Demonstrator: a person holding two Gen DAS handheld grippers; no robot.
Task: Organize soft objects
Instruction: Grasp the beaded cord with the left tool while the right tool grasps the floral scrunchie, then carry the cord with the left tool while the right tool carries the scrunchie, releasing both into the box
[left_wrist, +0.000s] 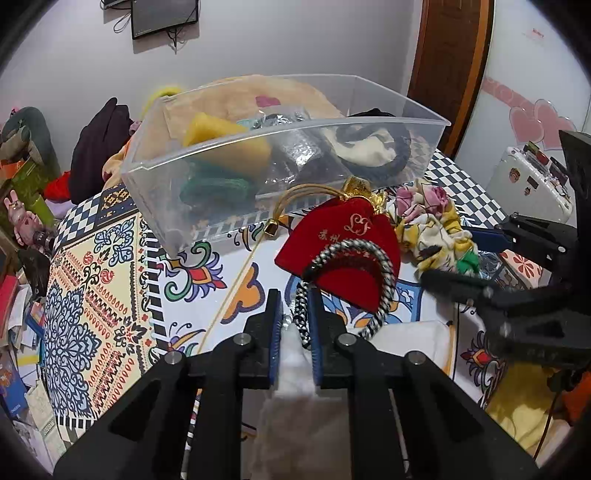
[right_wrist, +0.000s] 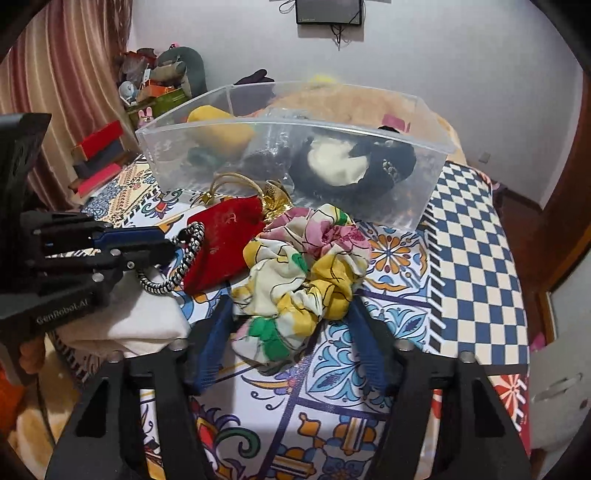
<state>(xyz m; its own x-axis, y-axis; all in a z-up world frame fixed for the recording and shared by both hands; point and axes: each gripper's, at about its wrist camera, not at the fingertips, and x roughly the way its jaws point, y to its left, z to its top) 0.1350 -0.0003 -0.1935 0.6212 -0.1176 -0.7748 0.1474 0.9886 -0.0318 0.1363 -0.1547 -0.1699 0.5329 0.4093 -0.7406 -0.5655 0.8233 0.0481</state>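
One black-and-white braided cord (left_wrist: 349, 280) pinched in my left gripper (left_wrist: 296, 314), draped over one red pouch (left_wrist: 343, 240); one floral scrunchie (right_wrist: 303, 266) between my right gripper's (right_wrist: 291, 332) spread fingers, before one clear bin (right_wrist: 295, 155) mid-table.

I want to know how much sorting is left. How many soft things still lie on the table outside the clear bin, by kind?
Braided hair ties: 1, the black-and-white braided loop, gripped by the left gripper
Scrunchies: 1, the floral scrunchie, between the open fingers of the right gripper
Pouches: 1, the red velvet pouch
Folded cloths: 1, the white cloth
Total: 4
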